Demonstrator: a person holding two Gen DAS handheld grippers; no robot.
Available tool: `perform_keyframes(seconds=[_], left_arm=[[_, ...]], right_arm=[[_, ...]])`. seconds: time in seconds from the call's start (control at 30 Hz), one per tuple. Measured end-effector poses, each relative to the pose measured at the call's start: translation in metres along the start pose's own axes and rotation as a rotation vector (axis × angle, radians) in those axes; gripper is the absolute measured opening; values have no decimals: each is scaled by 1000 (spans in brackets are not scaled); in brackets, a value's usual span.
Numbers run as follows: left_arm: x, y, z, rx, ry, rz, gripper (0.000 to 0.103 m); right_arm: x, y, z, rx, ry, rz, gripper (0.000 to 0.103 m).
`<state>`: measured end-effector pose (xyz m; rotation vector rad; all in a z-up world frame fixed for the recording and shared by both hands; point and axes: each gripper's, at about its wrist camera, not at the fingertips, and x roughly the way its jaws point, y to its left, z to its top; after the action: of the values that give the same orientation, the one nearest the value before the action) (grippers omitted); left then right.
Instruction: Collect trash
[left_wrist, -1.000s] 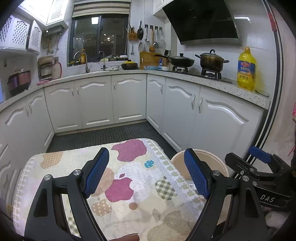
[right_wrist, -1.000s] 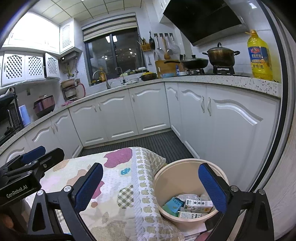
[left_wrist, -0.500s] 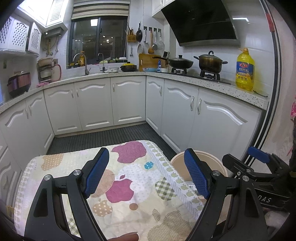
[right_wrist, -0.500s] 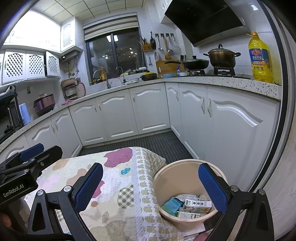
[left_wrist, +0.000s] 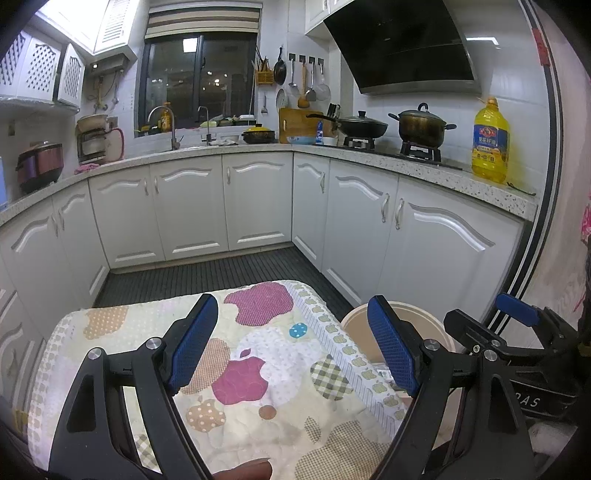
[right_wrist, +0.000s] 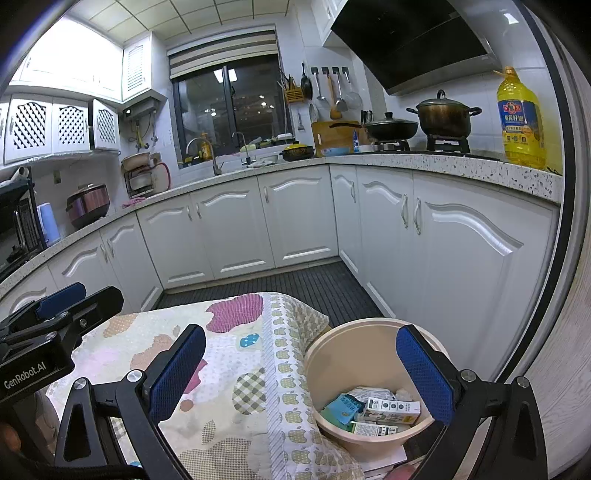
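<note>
Both grippers hover spread and empty above the cloth-covered table (right_wrist: 229, 373). The beige bin (right_wrist: 373, 354) with its cartons (right_wrist: 391, 408) stands on the floor just right of the table, nearer the right gripper (right_wrist: 301, 373) than the left gripper (left_wrist: 291, 349); no loose trash shows.

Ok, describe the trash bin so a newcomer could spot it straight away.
Find the low table under the apple-print cloth in the middle of the kitchen. At its right edge, toward the white cabinets, stands a round beige bin. It is the only open container on the floor, with small cartons and wrappers lying in its bottom.
</note>
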<state>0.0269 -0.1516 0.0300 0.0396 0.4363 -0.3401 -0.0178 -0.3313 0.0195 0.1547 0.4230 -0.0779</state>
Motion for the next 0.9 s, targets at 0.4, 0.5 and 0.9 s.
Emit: perform_keyframes(seconds=[0.4, 0.5, 0.9], left_arm=[[1, 0, 0, 1, 5, -1, 83], [4, -1, -2, 0, 10, -1, 83], [5, -2, -5, 0, 16, 0, 83]], right_arm=[[3, -3, -2, 0, 9, -2, 102], [3, -3, -2, -1, 10, -2, 102], [5, -5, -4, -1, 15, -1, 102]])
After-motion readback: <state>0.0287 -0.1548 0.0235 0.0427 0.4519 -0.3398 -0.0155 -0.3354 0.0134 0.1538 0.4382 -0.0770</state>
